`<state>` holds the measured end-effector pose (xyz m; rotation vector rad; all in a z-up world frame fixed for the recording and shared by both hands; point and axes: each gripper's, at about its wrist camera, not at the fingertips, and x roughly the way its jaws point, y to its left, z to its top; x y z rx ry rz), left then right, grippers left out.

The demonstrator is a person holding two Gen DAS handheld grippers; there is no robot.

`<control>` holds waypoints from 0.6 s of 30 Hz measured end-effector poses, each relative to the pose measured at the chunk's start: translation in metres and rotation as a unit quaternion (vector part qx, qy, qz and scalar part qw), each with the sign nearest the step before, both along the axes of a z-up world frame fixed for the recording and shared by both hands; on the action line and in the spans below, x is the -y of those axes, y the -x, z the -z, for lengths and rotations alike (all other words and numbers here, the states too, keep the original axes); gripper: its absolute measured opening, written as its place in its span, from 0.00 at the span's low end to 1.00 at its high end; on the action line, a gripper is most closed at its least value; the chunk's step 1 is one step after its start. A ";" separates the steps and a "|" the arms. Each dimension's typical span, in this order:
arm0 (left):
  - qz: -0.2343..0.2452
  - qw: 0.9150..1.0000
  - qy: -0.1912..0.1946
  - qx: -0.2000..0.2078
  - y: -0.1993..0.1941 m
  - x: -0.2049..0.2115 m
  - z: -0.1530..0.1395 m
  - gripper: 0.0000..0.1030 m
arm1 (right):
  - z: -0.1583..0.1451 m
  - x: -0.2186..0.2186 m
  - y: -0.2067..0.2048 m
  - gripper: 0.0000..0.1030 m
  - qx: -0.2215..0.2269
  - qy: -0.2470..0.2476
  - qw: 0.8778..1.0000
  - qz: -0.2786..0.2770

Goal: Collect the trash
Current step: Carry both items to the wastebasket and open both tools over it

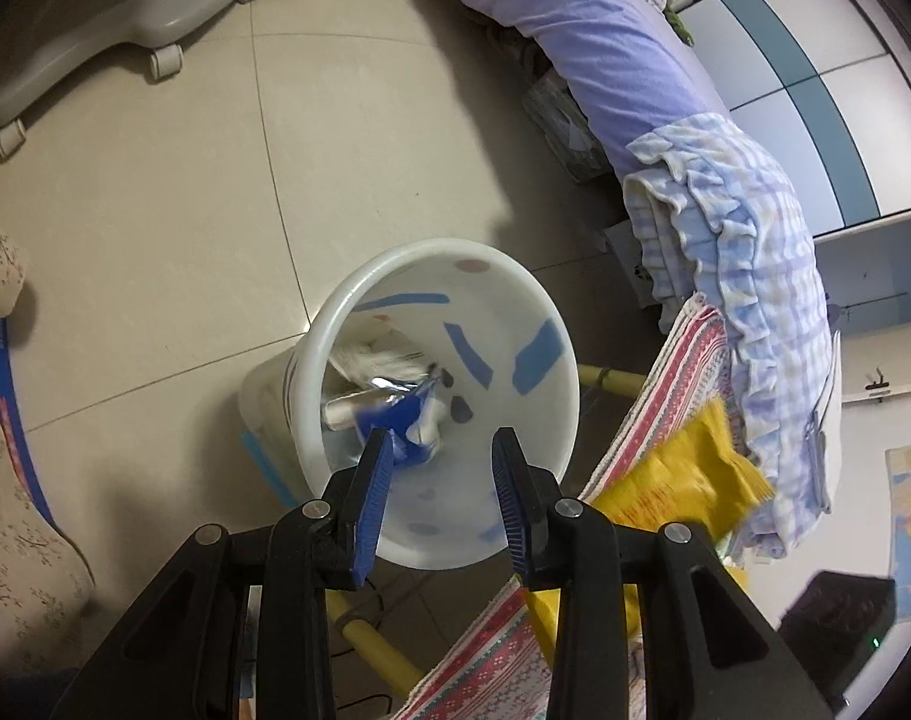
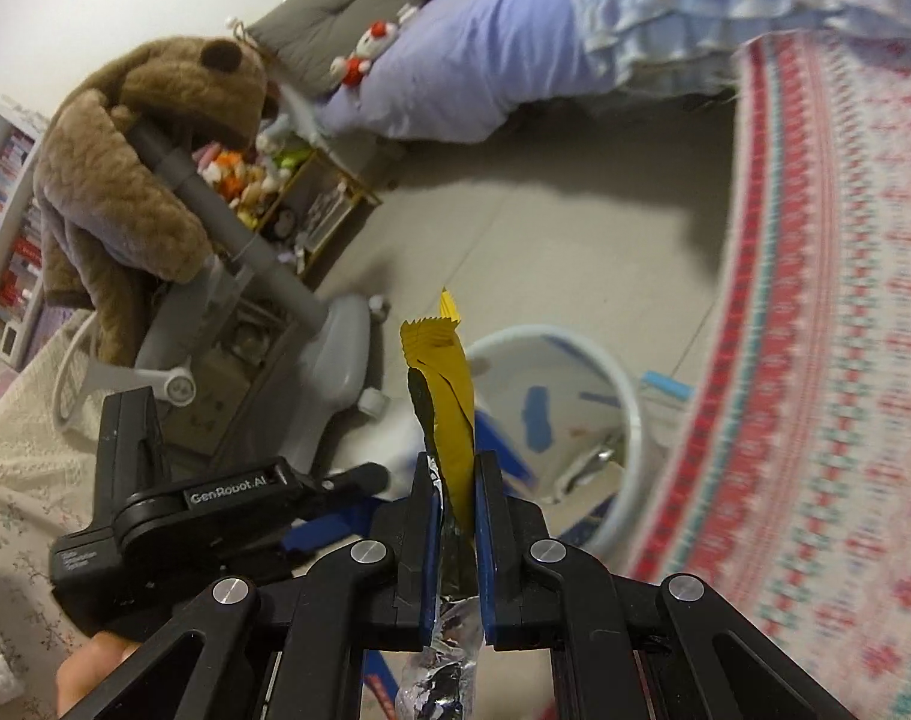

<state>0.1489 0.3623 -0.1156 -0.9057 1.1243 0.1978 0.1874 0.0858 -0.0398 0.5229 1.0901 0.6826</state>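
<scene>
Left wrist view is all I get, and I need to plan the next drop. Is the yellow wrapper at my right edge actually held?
Observer: Yes. The right hand-held gripper is shut on the yellow wrapper, pinched edge-on between its fingers.
Operator: Where is it relative to the bin?
Observer: The white bin sits just beyond and to the right of the wrapper's tip, its mouth open.
Operator: Anything else near the bin?
Observer: A grey wheeled chair base stands to the bin's left, with a brown plush dog draped above it.

Left gripper hangs with jaws apart, pointing down; right gripper is clamped, jaws nearly together.
</scene>
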 end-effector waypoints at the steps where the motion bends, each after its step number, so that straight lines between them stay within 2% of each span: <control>1: -0.003 1.000 0.002 0.003 0.001 -0.002 -0.001 0.36 | 0.003 -0.005 -0.003 0.09 -0.001 0.005 1.000 -0.001; 9: -0.024 1.000 0.015 0.005 0.008 -0.013 -0.002 0.36 | 0.022 -0.029 -0.023 0.12 -0.010 0.030 0.999 -0.004; 12: -0.023 1.000 0.009 0.011 0.010 -0.012 -0.007 0.36 | 0.028 -0.045 -0.030 0.14 -0.015 0.039 0.999 -0.004; 14: -0.022 1.000 0.007 0.013 0.010 -0.012 -0.009 0.36 | 0.032 -0.053 -0.033 0.28 -0.018 0.068 0.998 -0.003; 15: -0.021 1.000 0.009 0.012 0.011 -0.013 -0.009 0.36 | 0.032 -0.055 -0.033 0.43 -0.017 0.070 0.997 -0.002; 16: -0.021 1.000 0.011 0.012 0.011 -0.012 -0.010 0.36 | 0.032 -0.055 -0.033 0.54 -0.016 0.069 0.998 -0.003; 18: -0.021 1.000 0.014 0.012 0.013 -0.011 -0.011 0.36 | 0.033 -0.053 -0.031 0.56 -0.014 0.070 0.997 -0.005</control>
